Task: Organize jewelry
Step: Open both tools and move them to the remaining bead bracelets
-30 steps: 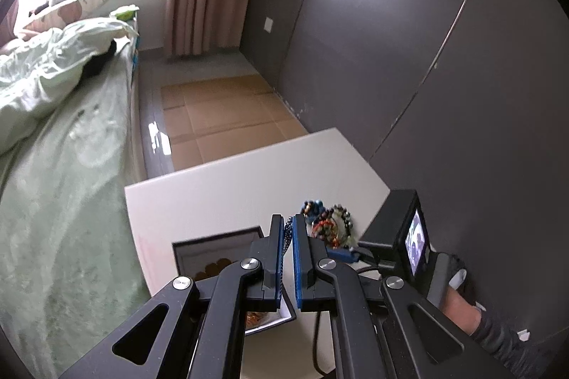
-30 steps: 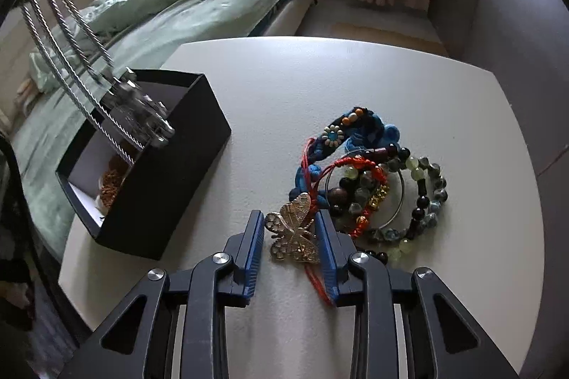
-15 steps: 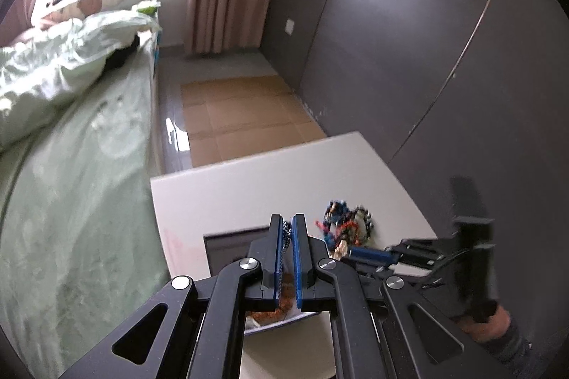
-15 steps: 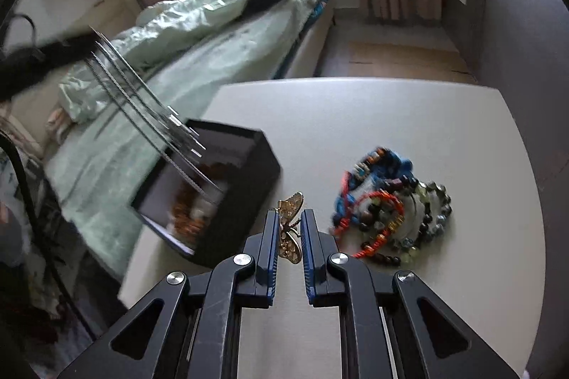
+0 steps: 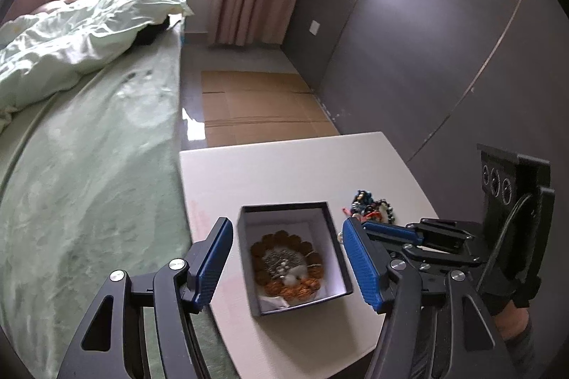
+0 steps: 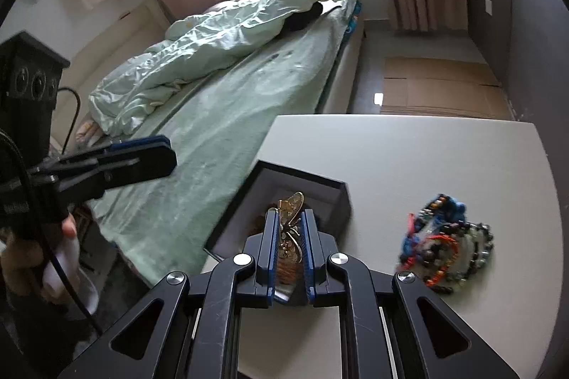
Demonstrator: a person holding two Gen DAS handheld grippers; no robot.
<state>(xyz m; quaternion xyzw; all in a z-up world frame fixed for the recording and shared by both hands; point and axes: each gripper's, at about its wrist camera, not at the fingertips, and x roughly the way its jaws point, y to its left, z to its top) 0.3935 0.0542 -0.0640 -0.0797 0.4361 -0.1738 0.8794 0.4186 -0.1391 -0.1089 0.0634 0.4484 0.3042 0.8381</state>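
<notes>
A: Since the earlier frames the left tongs (image 5: 288, 258), then pressed together on a silver bangle set, have parted and are opening with nothing between them; the bangles have gone from view. Right tongs (image 6: 288, 236) have lifted the butterfly brooch (image 6: 290, 229) off the bench (image 6: 426, 158) and carried it over the box.

B: Largest first?

A: Bed (image 6: 220, 115) alongside the white bench. On the bench, black open box (image 5: 288, 211), long axis running away from the left camera; inside lie a brown beaded ring (image 5: 284, 267) and a silver piece, details unclear.

B: Remaining jewelry?

A: Bracelet pile (image 6: 448, 243) on the bench, right of the box and apart from it.

B: Brooch orientation?

A: Clamped edge-on between the right tongs' blue pads; long axis along the fingers, upper wing pointing forward over the box's near rim. Held above the box, not in it.
</notes>
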